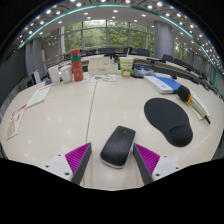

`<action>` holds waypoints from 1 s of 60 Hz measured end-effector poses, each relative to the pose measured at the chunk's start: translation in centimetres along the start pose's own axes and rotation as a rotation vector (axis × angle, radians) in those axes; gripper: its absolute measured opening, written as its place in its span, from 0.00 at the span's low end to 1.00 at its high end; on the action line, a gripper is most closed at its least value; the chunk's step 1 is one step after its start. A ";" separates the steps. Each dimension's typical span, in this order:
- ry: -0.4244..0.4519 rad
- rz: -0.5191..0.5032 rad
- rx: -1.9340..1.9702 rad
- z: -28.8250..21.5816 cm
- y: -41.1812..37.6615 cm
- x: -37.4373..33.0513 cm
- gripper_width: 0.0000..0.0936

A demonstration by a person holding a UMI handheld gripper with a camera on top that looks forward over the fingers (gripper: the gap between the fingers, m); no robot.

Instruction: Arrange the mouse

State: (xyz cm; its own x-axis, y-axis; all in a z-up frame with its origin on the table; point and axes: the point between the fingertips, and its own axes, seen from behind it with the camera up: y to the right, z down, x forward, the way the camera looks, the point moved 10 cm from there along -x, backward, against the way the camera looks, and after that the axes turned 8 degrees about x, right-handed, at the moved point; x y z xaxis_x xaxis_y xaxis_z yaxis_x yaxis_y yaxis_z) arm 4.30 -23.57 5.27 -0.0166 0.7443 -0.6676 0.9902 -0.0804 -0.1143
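I am looking forward along the gripper [112, 160] and its two fingers are standing wide apart at the bottom of the frame; the magenta pads [78, 155] are showing on their inner faces, though the lower parts of both fingers are cut off by the frame's bottom edge; nothing is being gripped. The dark mouse [118, 146] is lying on the pale table [70, 120] at the bottom centre, between the two fingers, with a gap showing at either side; its near end is running down toward the frame's edge, so I cannot make out where it finishes. To the right of centre the black mouse pad [167, 120] is lying flat, apart from the mouse; its raised wrist rest is sitting at the lower right end. Beyond it, in the upper right, a blue book [164, 84] is lying on the table; farther back, across the upper middle, boxes and containers are crowding together too small for me to tell apart; papers [30, 103] are lying at the left, their print unreadable.
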 end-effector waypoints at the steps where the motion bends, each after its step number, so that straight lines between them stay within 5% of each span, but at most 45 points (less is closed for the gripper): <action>1: -0.001 0.000 0.001 -0.2 -0.1 0.2 0.91; 7: -0.002 -0.001 -0.006 -1.1 -0.7 1.4 0.87; 16: -0.004 0.022 -0.019 -1.9 -0.6 2.4 0.50; 27: -0.027 -0.002 -0.065 -2.2 -0.7 2.4 0.36; 35: -0.012 -0.015 -0.124 -3.9 -0.8 1.5 0.33; 53: 0.216 -0.029 -0.102 -17.8 6.1 -4.2 0.33; 60: 0.184 0.000 -0.091 -19.3 12.1 -1.2 0.33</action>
State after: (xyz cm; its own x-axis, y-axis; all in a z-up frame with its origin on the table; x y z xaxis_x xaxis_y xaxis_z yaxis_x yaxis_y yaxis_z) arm 18.95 -12.61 18.91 0.0004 0.8538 -0.5206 0.9988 -0.0261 -0.0421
